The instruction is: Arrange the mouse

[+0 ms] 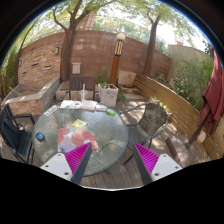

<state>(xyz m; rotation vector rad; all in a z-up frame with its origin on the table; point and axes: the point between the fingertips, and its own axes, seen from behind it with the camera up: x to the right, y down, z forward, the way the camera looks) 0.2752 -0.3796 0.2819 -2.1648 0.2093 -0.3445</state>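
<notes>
My gripper (112,160) is open and empty, its magenta pads (76,158) spread wide above the wooden deck. A round glass table (118,138) stands just ahead of the fingers, reaching past the left fingertip. Small things lie on it: a blue one (40,136) at the left rim, a yellow one (79,124) near the middle, a green one (110,112) at the far side. A pale thing (92,144) lies at the near rim by the left fingertip. I cannot tell which of these is the mouse.
A dark chair (14,133) stands left of the table and a metal chair (152,118) to its right. Beyond the table are a white planter (107,94), a brick wall (90,55) and tree trunks. A wooden fence (178,105) runs along the right, with a red cloth (213,95) hanging there.
</notes>
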